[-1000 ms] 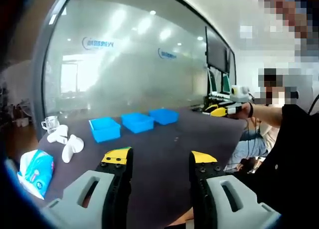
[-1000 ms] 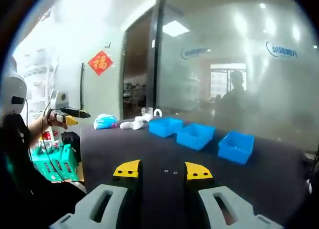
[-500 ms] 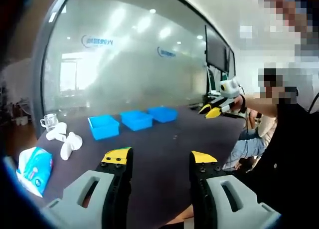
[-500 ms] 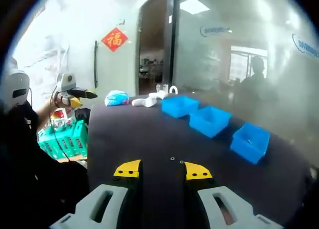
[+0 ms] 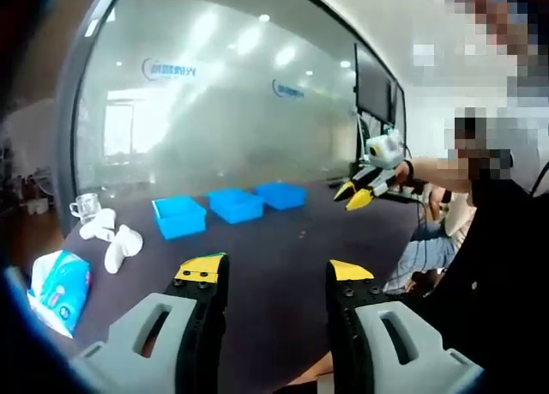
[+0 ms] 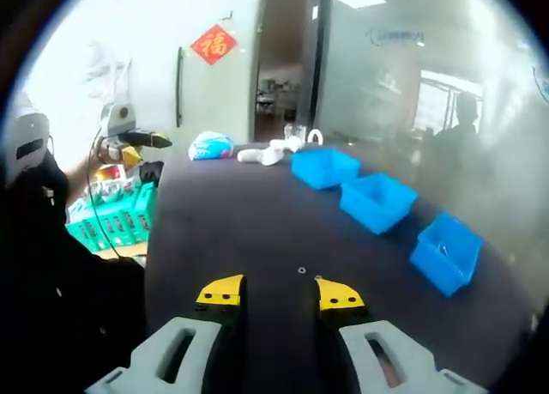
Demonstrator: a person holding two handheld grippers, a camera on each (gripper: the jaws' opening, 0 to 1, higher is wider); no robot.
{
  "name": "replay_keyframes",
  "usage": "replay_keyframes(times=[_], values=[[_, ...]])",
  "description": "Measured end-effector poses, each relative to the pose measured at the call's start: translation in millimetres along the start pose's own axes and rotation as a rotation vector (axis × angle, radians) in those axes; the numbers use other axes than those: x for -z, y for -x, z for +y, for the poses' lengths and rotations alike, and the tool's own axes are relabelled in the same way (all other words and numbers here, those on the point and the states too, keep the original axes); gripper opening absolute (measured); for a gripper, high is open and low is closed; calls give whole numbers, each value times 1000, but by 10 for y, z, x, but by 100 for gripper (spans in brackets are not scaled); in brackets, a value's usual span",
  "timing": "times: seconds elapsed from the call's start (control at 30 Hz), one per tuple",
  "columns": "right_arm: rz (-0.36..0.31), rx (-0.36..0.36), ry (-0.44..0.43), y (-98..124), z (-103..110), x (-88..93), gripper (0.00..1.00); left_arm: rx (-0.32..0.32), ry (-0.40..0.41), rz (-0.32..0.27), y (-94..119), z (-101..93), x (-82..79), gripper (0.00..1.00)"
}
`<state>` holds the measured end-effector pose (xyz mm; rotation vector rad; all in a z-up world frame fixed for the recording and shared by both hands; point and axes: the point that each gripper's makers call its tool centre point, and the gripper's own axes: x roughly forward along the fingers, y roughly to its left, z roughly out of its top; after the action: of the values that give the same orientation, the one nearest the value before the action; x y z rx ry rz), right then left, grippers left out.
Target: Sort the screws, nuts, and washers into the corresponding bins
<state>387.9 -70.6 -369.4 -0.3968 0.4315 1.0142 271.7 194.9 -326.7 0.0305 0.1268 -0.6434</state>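
Since a second ago the right gripper [image 5: 358,194], seen across the table in the left gripper view, has dipped from level to nose-down toward the dark matte tabletop [image 6: 223,231]. Its jaws stand parted and empty in the right gripper view, framing two tiny pale metal fasteners [image 6: 301,270] lying just ahead of the yellow tips. The left gripper [image 5: 273,274] hangs open, holding nothing. Three open blue plastic bins [image 6: 376,200] sit in a row, well apart from the fasteners. Such small parts are probably light, hard and slippery; pinching one squarely across its flats or rim looks safest.
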Motion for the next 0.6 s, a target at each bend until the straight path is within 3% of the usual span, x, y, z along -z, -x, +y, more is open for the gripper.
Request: replay_keyframes(times=[0.3,0.6], values=[[101,-52,50,-188,-108,23,25,2,3,3,12,-6,17,44],[246,-105,127,-469,-194,100,24,0,17,4,21,9,46,45]])
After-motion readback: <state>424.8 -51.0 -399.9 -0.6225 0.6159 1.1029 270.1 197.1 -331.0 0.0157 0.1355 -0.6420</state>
